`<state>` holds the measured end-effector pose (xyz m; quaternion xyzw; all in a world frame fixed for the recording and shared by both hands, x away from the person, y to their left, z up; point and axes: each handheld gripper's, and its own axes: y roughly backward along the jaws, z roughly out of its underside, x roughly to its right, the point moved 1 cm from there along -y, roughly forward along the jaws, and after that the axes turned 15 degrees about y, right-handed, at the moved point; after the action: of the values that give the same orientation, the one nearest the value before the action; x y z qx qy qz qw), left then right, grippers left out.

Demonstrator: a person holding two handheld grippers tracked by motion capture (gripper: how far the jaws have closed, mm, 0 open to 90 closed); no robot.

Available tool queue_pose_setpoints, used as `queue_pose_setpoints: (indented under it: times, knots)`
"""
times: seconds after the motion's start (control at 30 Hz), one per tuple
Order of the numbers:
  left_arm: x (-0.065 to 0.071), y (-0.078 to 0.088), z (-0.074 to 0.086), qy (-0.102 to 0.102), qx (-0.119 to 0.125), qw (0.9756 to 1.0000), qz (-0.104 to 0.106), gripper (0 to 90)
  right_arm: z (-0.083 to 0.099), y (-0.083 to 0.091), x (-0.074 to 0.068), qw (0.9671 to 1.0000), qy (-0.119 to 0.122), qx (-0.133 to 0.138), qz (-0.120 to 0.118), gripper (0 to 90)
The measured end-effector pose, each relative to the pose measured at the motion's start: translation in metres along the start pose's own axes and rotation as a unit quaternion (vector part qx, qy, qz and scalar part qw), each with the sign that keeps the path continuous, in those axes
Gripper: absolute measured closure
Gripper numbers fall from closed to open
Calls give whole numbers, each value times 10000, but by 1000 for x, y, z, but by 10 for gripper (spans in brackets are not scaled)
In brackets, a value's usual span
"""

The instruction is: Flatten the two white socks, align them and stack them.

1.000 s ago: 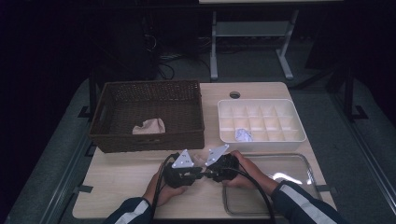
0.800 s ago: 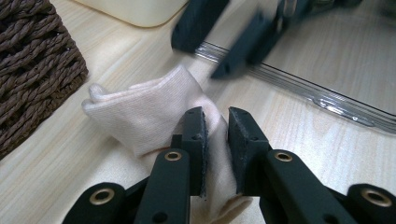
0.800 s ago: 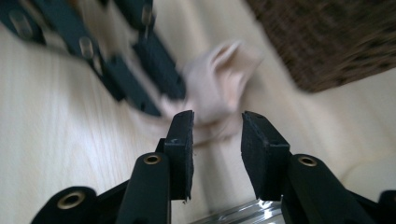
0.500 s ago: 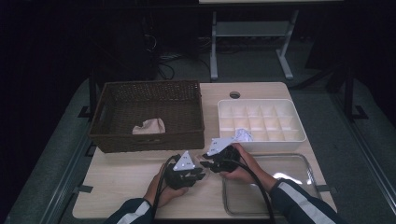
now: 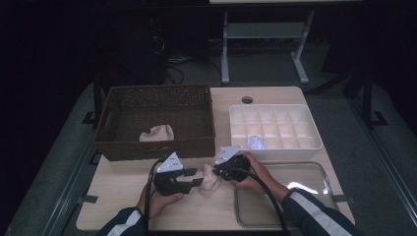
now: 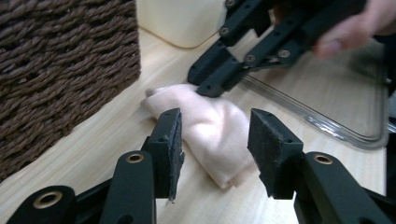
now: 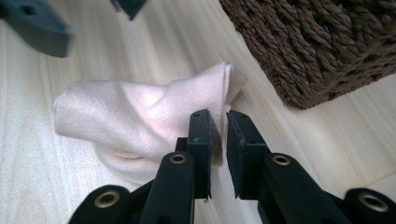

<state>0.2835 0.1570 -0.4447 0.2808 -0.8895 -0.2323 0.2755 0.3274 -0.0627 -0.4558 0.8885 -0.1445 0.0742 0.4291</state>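
Note:
A pale pink folded cloth (image 5: 210,181) lies on the wooden table between my two grippers. My left gripper (image 5: 195,178) has just been opening. Its jaws (image 6: 212,140) stand apart, with the cloth (image 6: 215,122) lying between and beyond the pads, and the pads do not press it. My right gripper (image 5: 219,173) has just been closing. Its jaws (image 7: 217,127) pinch a thin fold at one end of the cloth (image 7: 130,112). In the left gripper view the right gripper's (image 6: 208,87) tips rest on the cloth's far end.
A brown wicker basket (image 5: 115,123) stands at the back left and holds another pink cloth (image 5: 157,132). A white compartment tray (image 5: 314,142) at the back right holds a crumpled white item (image 5: 255,142). A shallow clear tray (image 5: 314,169) lies at the front right.
My left gripper has opened and drawn a little to the left, away from the cloth. The cloth now lies exposed between the two grippers. My right gripper's jaws have narrowed on its end.

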Motion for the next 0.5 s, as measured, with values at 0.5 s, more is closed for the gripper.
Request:
queue_pose_setpoints:
  times: [0.5]
  knots:
    - [9,-35,14,-399,-647,9967,-281,432,3,5,-3,10000,22,-62,-3,726]
